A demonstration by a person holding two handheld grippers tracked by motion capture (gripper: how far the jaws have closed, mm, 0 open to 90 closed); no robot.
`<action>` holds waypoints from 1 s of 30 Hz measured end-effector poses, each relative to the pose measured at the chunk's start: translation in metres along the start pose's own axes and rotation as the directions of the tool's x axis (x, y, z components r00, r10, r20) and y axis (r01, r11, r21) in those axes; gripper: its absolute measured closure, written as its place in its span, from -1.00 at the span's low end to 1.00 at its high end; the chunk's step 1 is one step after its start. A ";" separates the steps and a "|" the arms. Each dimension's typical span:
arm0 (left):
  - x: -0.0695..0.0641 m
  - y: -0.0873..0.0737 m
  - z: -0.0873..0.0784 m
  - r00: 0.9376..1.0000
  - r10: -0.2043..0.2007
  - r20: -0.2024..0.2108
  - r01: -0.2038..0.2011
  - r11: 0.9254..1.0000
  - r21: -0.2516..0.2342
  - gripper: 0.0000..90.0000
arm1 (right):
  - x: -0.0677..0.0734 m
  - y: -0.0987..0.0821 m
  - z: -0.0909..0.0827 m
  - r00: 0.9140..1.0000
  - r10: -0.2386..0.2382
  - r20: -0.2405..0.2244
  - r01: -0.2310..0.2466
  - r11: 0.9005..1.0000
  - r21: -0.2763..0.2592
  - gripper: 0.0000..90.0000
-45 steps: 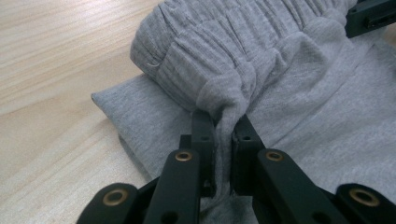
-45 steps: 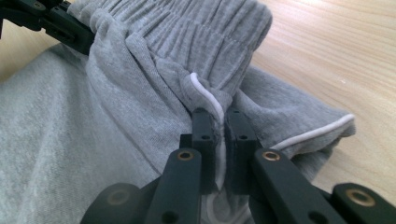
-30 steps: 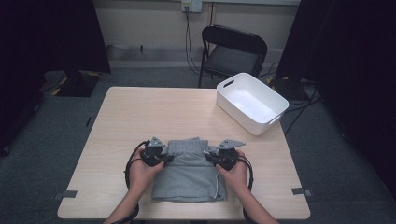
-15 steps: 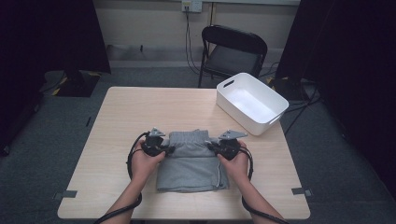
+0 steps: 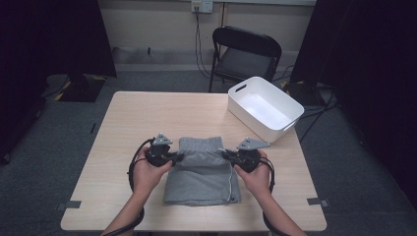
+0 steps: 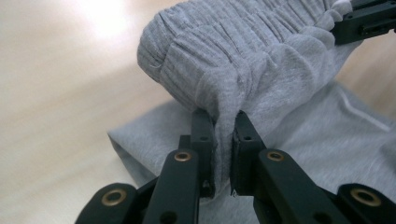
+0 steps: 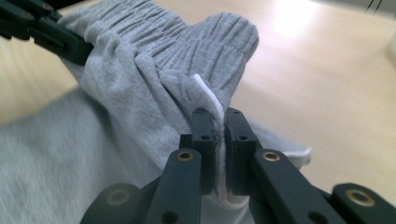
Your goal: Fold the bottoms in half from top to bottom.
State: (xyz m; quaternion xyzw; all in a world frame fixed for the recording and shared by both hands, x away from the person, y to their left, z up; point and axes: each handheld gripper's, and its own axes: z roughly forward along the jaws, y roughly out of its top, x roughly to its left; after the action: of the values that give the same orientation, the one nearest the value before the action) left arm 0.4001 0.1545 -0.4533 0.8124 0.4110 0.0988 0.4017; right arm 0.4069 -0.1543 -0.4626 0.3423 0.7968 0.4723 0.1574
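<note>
The grey garment (image 5: pixel 202 172), soft knit with a ribbed elastic waistband and a white trim line, lies folded near the table's (image 5: pixel 147 113) near edge. The left hand-held gripper (image 5: pixel 178 157) and right hand-held gripper (image 5: pixel 225 154) each pinch one end of the waistband, lifting it off the folded layers.

Ahead of the left gripper (image 5: pixel 173 158) and the right gripper (image 5: pixel 227 155), bare table (image 5: pixel 162 115) was left open. Between them, the way was blocked by the clamped grey garment (image 5: pixel 201 169). Ahead and to the right of the right gripper, passage was barred by a white bin (image 5: pixel 264 108).
</note>
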 end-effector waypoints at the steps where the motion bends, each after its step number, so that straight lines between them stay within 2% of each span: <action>1: 0.000 -0.007 0.004 1.000 -0.001 0.005 0.001 1.000 0.027 0.84 | 0.001 -0.007 0.001 1.000 0.007 -0.009 -0.007 1.000 0.018 0.89; 3: 0.000 -0.016 0.010 0.999 -0.029 0.017 0.028 0.998 0.048 0.84 | 0.005 -0.021 0.005 1.000 0.017 -0.020 -0.016 0.999 0.052 0.89; 6: 0.000 -0.026 0.015 0.998 -0.047 0.030 0.045 0.997 0.068 0.84 | 0.010 -0.035 0.008 1.000 0.018 -0.024 -0.016 0.996 0.085 0.88; 8: 0.000 -0.029 0.017 0.999 -0.045 0.030 0.042 0.996 0.075 0.84 | 0.011 -0.039 0.009 1.000 0.018 -0.024 -0.015 0.996 0.089 0.88; 10: -0.001 -0.030 0.019 1.000 -0.026 0.018 0.024 0.997 0.076 0.84 | 0.012 -0.041 0.010 0.999 0.019 -0.031 -0.015 0.994 0.106 0.88; 15: -0.005 -0.028 0.022 1.000 0.016 -0.020 -0.015 0.996 0.087 0.84 | 0.014 -0.043 0.013 1.000 0.009 -0.012 -0.008 0.995 0.102 0.89; 18: -0.004 -0.028 0.024 0.999 0.012 -0.031 -0.010 0.997 0.072 0.83 | 0.014 -0.042 0.015 1.000 0.004 -0.003 -0.004 0.995 0.104 0.89; 22: 0.003 -0.023 0.033 0.999 -0.027 -0.046 0.028 0.999 0.030 0.82 | 0.006 -0.036 0.024 1.000 -0.001 0.021 -0.001 0.995 0.101 0.88; 26: 0.007 -0.019 0.036 0.998 -0.041 -0.041 0.043 0.999 0.034 0.81 | -0.001 -0.032 0.030 0.999 0.004 0.036 -0.007 0.995 0.101 0.88; 28: 0.007 -0.017 0.035 0.998 -0.052 -0.032 0.054 0.998 0.039 0.78 | -0.005 -0.030 0.031 0.999 0.023 0.030 -0.026 0.994 0.107 0.86; 30: 0.007 -0.018 0.034 0.998 -0.064 -0.024 0.065 0.997 0.034 0.70 | -0.004 -0.030 0.029 1.000 0.009 0.021 -0.011 0.995 0.101 0.74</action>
State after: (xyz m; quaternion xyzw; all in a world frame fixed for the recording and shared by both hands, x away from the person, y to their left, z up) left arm 0.4106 0.1467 -0.4897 0.8044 0.4431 0.0879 0.3858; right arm 0.4143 -0.1477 -0.5031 0.3588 0.8164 0.4285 0.1454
